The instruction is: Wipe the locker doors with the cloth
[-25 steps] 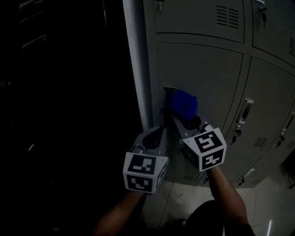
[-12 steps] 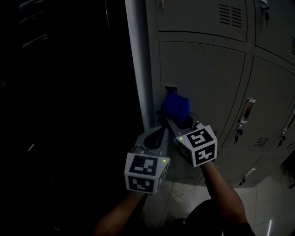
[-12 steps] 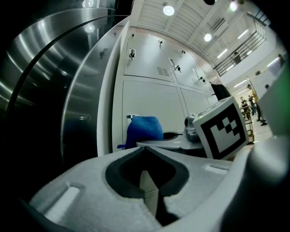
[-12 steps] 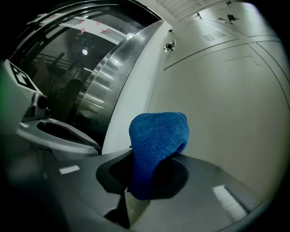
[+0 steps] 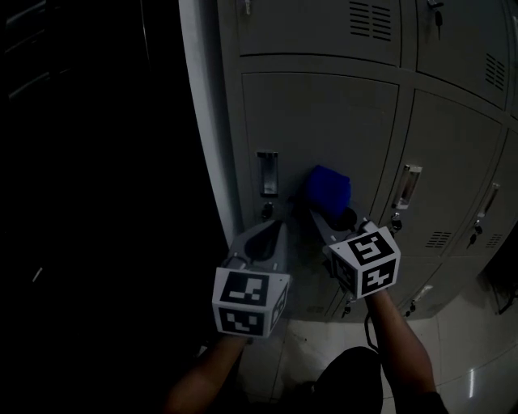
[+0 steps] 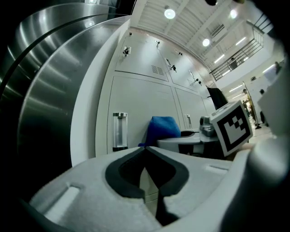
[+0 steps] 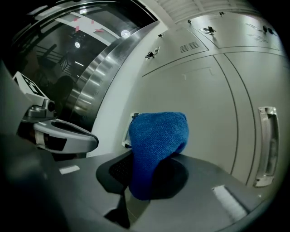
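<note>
The blue cloth (image 5: 328, 191) is bunched in my right gripper (image 5: 319, 212), whose jaws are shut on it. It presses against the lower part of a grey locker door (image 5: 324, 121), right of that door's recessed handle (image 5: 267, 173). In the right gripper view the cloth (image 7: 156, 145) bulges up out of the jaws, with the door (image 7: 204, 99) just behind it. My left gripper (image 5: 279, 223) hangs beside it, lower left, close to the door's bottom corner. Its jaws are shut and hold nothing (image 6: 146, 147). The cloth (image 6: 162, 129) shows beyond them.
More grey locker doors run to the right, each with a handle (image 5: 407, 187) and a small key (image 5: 396, 223). Vented doors (image 5: 368, 20) sit above. Left of the locker's side post (image 5: 206, 145) it is dark; a curved steel surface (image 6: 50, 90) shows there. Tiled floor (image 5: 453, 356) lies below.
The cloth slid left to just under the handle, then back right across the door. The left gripper stayed put. The head view has shifted, so the lockers sit further left.
</note>
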Available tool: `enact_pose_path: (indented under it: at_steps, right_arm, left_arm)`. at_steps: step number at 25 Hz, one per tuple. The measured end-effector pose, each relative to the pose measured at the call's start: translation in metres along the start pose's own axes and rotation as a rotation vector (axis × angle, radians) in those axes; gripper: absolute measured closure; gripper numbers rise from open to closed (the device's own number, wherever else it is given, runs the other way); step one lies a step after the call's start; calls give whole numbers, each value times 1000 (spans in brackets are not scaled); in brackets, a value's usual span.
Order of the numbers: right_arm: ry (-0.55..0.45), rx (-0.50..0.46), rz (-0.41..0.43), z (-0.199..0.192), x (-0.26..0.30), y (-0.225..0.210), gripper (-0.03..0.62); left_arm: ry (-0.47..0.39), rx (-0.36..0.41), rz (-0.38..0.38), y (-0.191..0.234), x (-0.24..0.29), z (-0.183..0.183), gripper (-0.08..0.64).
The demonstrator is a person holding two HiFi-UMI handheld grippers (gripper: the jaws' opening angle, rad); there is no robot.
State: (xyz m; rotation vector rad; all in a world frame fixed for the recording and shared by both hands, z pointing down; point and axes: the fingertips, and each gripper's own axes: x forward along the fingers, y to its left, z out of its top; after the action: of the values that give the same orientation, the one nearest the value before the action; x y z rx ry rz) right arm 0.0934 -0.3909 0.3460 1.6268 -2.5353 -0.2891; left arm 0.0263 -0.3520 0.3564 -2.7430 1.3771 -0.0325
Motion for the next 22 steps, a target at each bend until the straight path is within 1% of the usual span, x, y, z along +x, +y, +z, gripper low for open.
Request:
enact_pose_path:
  at_steps: [6, 11, 15, 19, 22]
  right_arm:
    - [16, -31, -55, -7, -26, -26, 523]
    - [20, -52, -101, -12, -46, -46, 523]
    - [31, -48, -142, -19, -58, -65, 523]
    - [36, -39, -152, -24, -60, -70, 523]
    - [26, -46, -141, -22, -62, -61, 523]
  left_arm:
    - [7, -2, -16, -7, 8, -5, 555]
    - [11, 1, -13, -8, 11, -10, 555]
    - [18, 8, -5, -6, 9, -15, 555]
    - [27, 7, 6, -2, 7, -21, 555]
    - [27, 21, 16, -1, 4, -22, 555]
